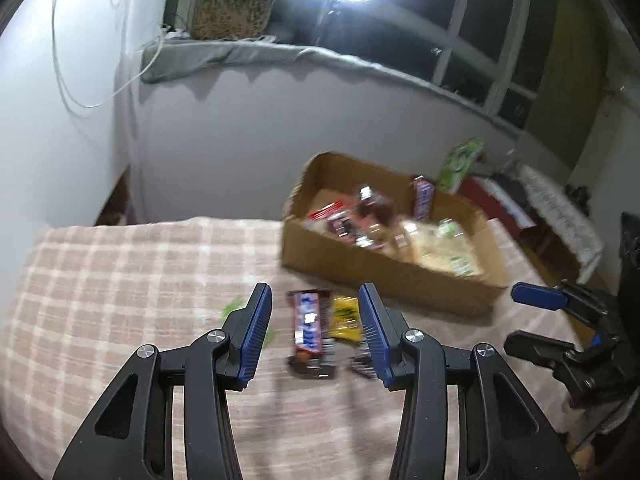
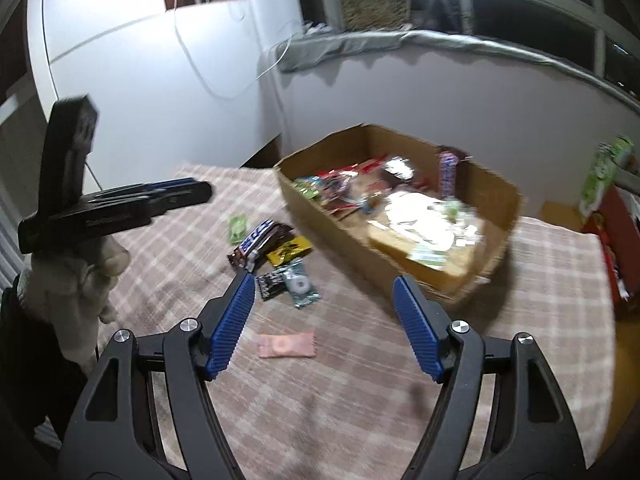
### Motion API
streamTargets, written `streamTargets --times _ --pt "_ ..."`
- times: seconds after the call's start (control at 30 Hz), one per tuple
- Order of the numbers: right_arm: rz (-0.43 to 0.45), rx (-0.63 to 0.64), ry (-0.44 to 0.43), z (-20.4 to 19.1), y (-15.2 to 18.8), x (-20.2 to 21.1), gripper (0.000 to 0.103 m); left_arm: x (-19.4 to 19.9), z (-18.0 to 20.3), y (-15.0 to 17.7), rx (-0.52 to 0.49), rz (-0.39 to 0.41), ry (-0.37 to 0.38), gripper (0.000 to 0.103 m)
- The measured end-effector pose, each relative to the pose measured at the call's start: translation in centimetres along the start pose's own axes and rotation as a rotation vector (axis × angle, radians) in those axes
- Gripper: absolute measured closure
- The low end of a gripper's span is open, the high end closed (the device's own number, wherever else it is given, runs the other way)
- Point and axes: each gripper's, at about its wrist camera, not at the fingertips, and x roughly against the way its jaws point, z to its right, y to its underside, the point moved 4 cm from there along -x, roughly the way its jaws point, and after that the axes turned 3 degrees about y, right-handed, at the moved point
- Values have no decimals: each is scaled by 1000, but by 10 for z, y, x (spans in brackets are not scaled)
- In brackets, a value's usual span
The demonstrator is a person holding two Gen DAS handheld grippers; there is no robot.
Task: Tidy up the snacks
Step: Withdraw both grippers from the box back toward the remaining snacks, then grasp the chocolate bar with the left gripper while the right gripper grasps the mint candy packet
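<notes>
A Snickers bar [image 1: 308, 326] lies on the checked cloth, with a yellow packet [image 1: 346, 316] beside it. My left gripper [image 1: 313, 292] hovers open over them, the bar showing between its blue pads without touching. In the right wrist view the same bar [image 2: 260, 244] and yellow packet [image 2: 290, 252] lie in a loose pile with a black packet [image 2: 272, 285], a teal packet [image 2: 300, 286] and a small green one [image 2: 238, 228]. A pink packet [image 2: 286, 345] lies closest to my right gripper [image 2: 324, 280], which is open and empty above the cloth.
A cardboard box [image 1: 360, 268] [image 2: 488, 188] holding several snacks stands at the back right of the table. A gloved hand [image 2: 80, 276] holds the left gripper [image 2: 200, 190] at the left. The right gripper [image 1: 520, 320] shows at the right edge. A green pack [image 1: 460, 164] stands behind the box.
</notes>
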Motion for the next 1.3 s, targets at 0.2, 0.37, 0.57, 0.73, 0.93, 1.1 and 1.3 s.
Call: streamTargets --times 0.2,0.37,0.57,0.73,0.93,1.1,1.3 --pt "-97 50 -29 -14 5 -45 39 -10 -16 12 44 -53 2 59" --pt "-159 79 -32 -17 9 -75 42 -27 -12 17 45 -104 20 59" --pt "-217 89 -43 -17 11 -104 53 -49 -2 20 6 -163 20 59" --pt "-238 109 -47 -21 12 -119 53 -63 -3 23 -16 -188 -16 59" --pt "-236 125 -40 -22 10 -122 55 -72 0 25 -44 -204 -21 60" --pt "-239 152 -42 -28 9 -124 60 -77 5 28 -75 -217 -12 73" --pt "-252 203 -28 -35 12 -123 72 -77 0 28 -57 -212 7 75"
